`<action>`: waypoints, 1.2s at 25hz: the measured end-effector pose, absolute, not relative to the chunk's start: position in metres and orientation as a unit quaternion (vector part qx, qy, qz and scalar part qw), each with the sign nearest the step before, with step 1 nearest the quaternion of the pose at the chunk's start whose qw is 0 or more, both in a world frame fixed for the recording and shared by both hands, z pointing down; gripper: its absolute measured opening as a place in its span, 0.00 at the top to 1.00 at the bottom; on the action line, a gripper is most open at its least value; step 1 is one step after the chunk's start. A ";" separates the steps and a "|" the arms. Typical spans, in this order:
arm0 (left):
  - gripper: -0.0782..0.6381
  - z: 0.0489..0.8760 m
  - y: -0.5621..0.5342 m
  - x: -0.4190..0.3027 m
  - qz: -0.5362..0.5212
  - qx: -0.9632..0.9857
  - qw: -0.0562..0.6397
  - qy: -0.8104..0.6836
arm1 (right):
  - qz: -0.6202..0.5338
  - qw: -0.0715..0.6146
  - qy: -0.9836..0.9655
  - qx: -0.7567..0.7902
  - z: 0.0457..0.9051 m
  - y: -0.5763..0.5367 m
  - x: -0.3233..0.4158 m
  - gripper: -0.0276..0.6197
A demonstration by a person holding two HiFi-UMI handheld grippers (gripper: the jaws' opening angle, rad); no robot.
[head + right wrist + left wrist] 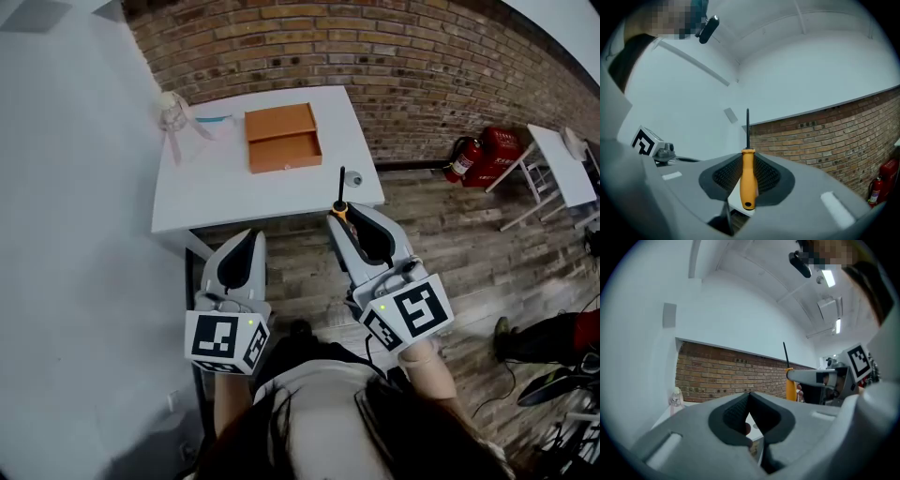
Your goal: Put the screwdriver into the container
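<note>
Right gripper view: the right tool (pixel 748 172) pinches the screwdriver (pixel 748 187) by its orange handle, shaft up; the left tool (pixel 749 414) is pressed together, empty. Carrying seems in hand; next, it likely must reach across the desk (pixel 216 192) to the orange container (pixel 281 138) and release.

An indoor workroom of the lab or studio kind is shown. A bare brick wall (pixel 412 56) is joined by a plain white wall (pixel 75 234), and the floor (pixel 469 244) is laid in worn, wood-look planks. Plain white tables are set out: one table (pixel 216 187) is placed against the brick, and a second table (pixel 562 164) on slanted legs is seen at the right. A red fire extinguisher (pixel 461 159) is stood at the foot of the brick wall. Loose cables (pixel 491 395) are trailed across the floor, and strip lights (pixel 828 277) are fixed in a white ceiling (pixel 754 268).
</note>
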State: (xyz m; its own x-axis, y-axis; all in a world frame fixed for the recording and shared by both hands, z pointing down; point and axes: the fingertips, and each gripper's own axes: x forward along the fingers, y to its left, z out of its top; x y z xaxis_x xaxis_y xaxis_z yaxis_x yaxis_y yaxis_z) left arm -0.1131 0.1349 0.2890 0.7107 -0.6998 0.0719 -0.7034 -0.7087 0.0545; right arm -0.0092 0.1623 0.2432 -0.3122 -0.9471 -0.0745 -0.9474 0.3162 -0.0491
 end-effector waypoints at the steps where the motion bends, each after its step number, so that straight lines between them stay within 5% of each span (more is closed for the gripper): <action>1: 0.89 0.289 0.132 -0.113 0.022 0.925 0.038 -0.378 | 0.003 0.044 0.809 -0.586 0.243 0.160 -0.010 0.84; 30: 0.89 0.300 0.064 -0.099 0.032 0.937 0.060 -0.342 | -0.008 0.035 0.785 -0.619 0.249 0.095 0.004 0.84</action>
